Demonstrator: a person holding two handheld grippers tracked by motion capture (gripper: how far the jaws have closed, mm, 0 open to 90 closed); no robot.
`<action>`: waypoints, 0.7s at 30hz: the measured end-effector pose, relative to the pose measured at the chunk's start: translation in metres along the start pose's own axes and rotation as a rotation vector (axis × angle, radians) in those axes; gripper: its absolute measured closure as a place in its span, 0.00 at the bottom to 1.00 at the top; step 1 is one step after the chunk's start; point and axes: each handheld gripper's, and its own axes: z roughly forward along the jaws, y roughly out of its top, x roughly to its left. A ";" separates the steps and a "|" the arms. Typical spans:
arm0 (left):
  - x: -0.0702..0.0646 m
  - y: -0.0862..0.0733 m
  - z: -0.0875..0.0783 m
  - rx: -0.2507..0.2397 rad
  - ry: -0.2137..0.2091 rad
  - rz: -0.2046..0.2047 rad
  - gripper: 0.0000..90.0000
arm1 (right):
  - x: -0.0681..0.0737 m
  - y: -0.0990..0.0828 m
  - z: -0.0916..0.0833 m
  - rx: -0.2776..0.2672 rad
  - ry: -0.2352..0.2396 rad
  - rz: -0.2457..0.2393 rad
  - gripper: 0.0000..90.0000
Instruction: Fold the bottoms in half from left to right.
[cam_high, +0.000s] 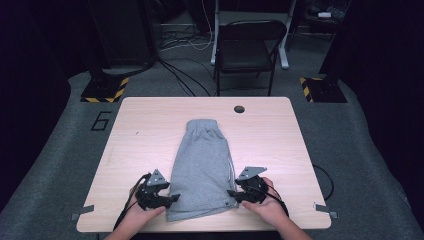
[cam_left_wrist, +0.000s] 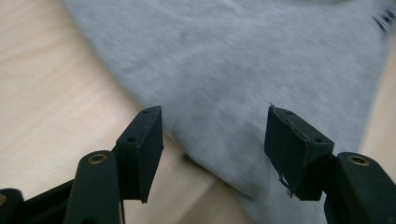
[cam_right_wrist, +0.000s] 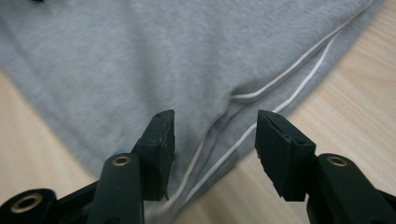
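Both grippers sit at the near end of the grey shorts (cam_high: 202, 167), which lie folded lengthwise in the middle of the wooden table (cam_high: 140, 130), waistband toward the far side and hems toward the person. At the near left hem corner, the left gripper (cam_high: 172, 198) has its jaws standing wide. In the left gripper view (cam_left_wrist: 215, 135) the cloth edge runs between them, but neither pad presses on it. At the near right hem corner, the right gripper (cam_high: 233, 194) has its jaws moderately apart. In the right gripper view (cam_right_wrist: 215, 135) they straddle the white piping (cam_right_wrist: 289, 70) along the side seam, again with no pressure on the fabric. Nothing is held on either side.

My reading is that the work is a fold of the hem end up toward the waistband, so the risks lie in the two pickups. The shorts are stacked in layers, and a jaw that does not slide under the whole stack could catch the top layer alone, peeling the earlier fold open as it lifts. On the left, the cloth edge sits close to one pad, so a shallow bite may slip free partway. On the right, a grip on the ridge of the seam could roll off the pads. If one side closes or rises ahead of the other, the hem would skew and the fold would land crooked. Dragging rather than lifting could pull the whole garment toward the near table edge.
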 end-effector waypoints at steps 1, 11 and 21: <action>0.004 0.002 0.003 0.006 0.000 0.000 0.41 | -0.001 0.001 0.003 0.007 -0.013 0.011 0.52; 0.005 0.001 0.021 0.038 -0.005 0.026 0.55 | 0.001 0.005 0.025 0.064 -0.052 0.034 0.52; -0.003 0.004 0.023 0.046 -0.068 0.042 0.89 | 0.007 0.004 0.023 0.058 -0.020 -0.015 0.88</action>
